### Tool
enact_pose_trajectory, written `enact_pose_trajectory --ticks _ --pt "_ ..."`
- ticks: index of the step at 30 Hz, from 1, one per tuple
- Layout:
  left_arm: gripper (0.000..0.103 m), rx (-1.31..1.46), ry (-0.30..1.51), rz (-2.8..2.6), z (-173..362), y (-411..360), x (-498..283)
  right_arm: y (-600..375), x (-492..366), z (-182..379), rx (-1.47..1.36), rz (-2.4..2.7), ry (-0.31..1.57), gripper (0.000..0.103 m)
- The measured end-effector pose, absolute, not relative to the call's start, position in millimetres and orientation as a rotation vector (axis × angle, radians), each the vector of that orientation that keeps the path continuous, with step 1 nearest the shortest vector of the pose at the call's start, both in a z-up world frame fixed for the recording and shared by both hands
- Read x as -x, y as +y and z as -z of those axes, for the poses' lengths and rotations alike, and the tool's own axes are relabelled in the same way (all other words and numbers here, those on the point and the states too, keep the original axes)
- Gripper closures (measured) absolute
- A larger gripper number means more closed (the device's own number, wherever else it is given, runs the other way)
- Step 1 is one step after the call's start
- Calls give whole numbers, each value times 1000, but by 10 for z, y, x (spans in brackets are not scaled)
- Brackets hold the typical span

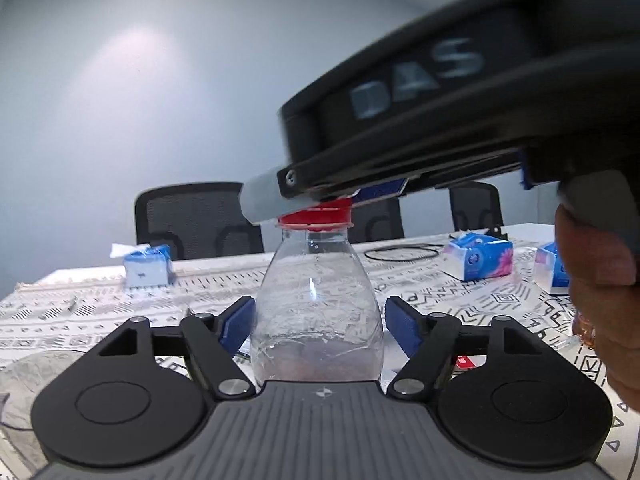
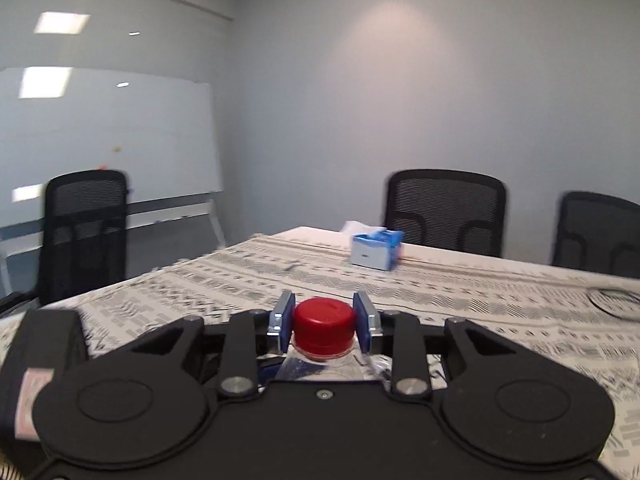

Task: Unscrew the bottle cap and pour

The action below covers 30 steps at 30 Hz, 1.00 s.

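Left tongs stand wide beside the light, soft, nearly empty bottle; right tongs pinch its ribbed red cap, the right place.

Office meeting room, whiteboard, mesh chairs, long table

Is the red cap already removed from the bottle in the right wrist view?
No, the red cap sits on the neck of the bottle, with the right gripper shut on it from both sides.
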<state>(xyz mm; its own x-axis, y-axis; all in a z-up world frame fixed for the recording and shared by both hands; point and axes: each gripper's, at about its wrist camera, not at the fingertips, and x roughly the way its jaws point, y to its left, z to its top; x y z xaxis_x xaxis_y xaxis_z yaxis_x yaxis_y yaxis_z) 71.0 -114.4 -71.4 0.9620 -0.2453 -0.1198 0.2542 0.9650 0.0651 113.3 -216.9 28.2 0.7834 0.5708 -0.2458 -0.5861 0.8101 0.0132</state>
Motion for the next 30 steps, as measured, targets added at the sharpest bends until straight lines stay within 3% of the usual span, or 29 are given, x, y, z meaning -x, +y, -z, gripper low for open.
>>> enact_pose_trajectory --ticks 2,7,10,15,17,20,21,22,23,26,30 --pt "20 -70 104 281 723 -1117 -689 -2139 -1144 -277 24 -567 265 69" --pt "18 -13 76 385 740 -956 -686 -2128 -1176 -216 -25 -513 289 69" --pt "5 -7 139 352 743 -947 -728 -2114 -1173 -193 -32 -512 289 69" --pt "5 37 226 240 751 -967 -770 -2151 -1165 -160 -52 -537 283 67" --pt "5 -27 210 151 742 -1052 -738 -2183 -1155 -160 -58 -547 291 61" --pt "5 -115 156 74 725 -1150 -670 -2176 -1164 -146 -53 -563 286 60" --pt "6 -139 144 60 713 -1175 -659 -2171 -1163 -141 -46 -565 283 60" --pt "14 -143 127 63 689 -1179 -652 -2165 -1165 -138 -40 -567 279 60" --pt "29 -140 108 73 660 -1175 -646 -2160 -1171 -140 -33 -572 270 59" --pt "47 -98 83 101 567 -1138 -675 -2139 -1171 -166 -8 -575 248 57" --pt "48 -67 71 101 540 -1074 -750 -2064 -1205 -220 43 -577 233 57"
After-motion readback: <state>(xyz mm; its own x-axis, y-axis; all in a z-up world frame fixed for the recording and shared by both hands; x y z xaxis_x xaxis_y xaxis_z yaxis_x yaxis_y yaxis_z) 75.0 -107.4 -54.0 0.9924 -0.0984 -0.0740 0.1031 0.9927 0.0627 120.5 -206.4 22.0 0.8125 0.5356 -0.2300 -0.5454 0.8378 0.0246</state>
